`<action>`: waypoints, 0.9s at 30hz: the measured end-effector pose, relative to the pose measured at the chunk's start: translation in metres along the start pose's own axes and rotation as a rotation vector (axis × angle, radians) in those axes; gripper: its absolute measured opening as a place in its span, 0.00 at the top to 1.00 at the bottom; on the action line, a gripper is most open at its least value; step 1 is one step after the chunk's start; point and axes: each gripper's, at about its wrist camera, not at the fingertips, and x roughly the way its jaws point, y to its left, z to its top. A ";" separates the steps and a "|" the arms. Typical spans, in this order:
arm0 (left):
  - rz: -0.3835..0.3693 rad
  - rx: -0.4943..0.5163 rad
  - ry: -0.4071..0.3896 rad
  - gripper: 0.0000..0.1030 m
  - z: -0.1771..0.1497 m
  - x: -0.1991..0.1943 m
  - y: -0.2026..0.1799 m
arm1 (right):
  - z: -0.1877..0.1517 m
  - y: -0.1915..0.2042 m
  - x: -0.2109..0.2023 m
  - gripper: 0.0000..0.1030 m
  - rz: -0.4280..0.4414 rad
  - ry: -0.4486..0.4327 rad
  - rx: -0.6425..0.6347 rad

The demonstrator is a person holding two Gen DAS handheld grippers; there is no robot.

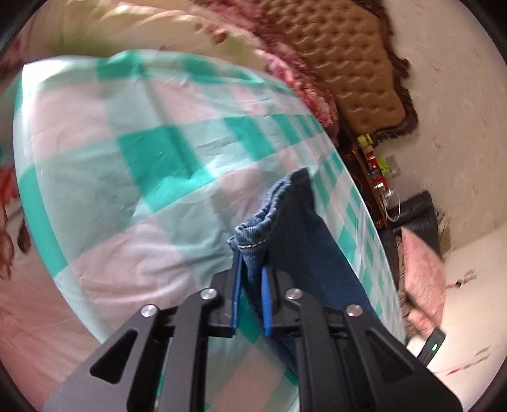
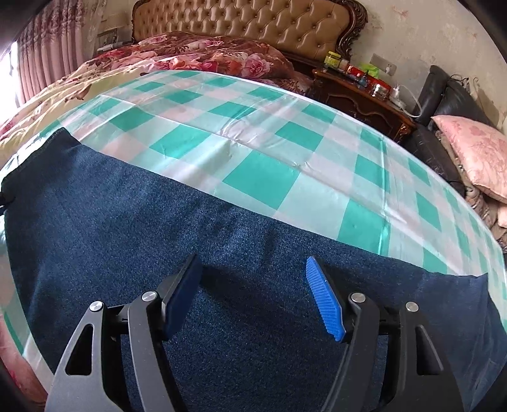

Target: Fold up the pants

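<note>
The pants [image 2: 221, 253], dark blue denim, lie spread across the near part of a checked sheet [image 2: 253, 133] on the bed, one hem end raised. The left gripper [image 1: 252, 269] has its fingers narrowed onto that stitched hem, bunching the cloth between the blue pads, likely so the end can be carried over for a fold. The right gripper [image 2: 253, 294] hovers over the flat denim with fingers wide, holding nothing. Beyond the far edge of the denim the sheet lies bare, giving room; a nightstand [image 2: 364, 92] and headboard [image 2: 253, 25] stand well apart.
</note>
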 end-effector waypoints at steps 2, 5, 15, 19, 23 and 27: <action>0.062 0.140 -0.052 0.91 -0.007 -0.014 -0.030 | 0.002 -0.021 -0.007 0.35 0.106 0.023 0.096; 0.201 0.423 -0.144 0.92 -0.029 -0.035 -0.094 | 0.000 -0.051 -0.023 0.26 0.191 0.024 0.214; 0.382 1.432 -0.337 0.92 -0.294 -0.009 -0.268 | -0.075 -0.183 -0.086 0.24 0.431 -0.004 0.636; 0.390 1.613 -0.276 0.87 -0.381 0.032 -0.262 | -0.098 -0.206 -0.098 0.24 0.426 -0.006 0.667; 0.509 1.626 -0.413 0.56 -0.401 0.036 -0.253 | -0.113 -0.211 -0.099 0.24 0.434 0.017 0.673; 0.490 1.620 -0.382 0.43 -0.385 0.035 -0.254 | -0.117 -0.208 -0.091 0.24 0.483 0.058 0.689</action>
